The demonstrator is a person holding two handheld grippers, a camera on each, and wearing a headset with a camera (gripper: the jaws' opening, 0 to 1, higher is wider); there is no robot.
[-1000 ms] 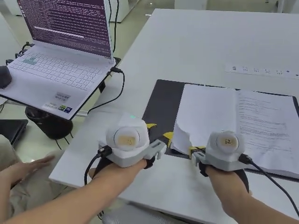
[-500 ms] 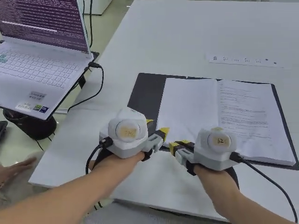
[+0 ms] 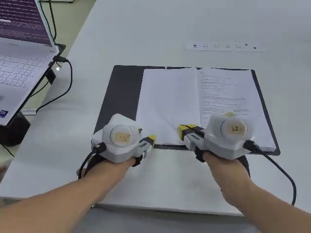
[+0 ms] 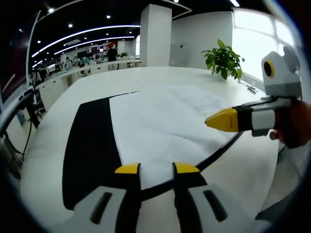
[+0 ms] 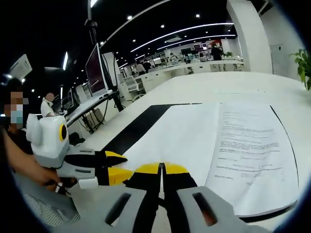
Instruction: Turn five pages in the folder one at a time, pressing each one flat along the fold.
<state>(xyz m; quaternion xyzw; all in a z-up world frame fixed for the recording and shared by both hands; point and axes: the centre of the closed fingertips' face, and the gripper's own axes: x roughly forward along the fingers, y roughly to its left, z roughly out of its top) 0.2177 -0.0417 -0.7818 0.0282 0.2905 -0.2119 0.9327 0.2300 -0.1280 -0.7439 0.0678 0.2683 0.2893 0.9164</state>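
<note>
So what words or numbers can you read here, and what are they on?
"62": sticker on the right tool.
Too blurred to read: sticker on the left tool.
Too small to read: print on the page, text on the laptop screen, marks on the strip.

Folder lies open on white table: left page blank, right page printed. Left gripper and right gripper at near edge, tips apart.
</note>
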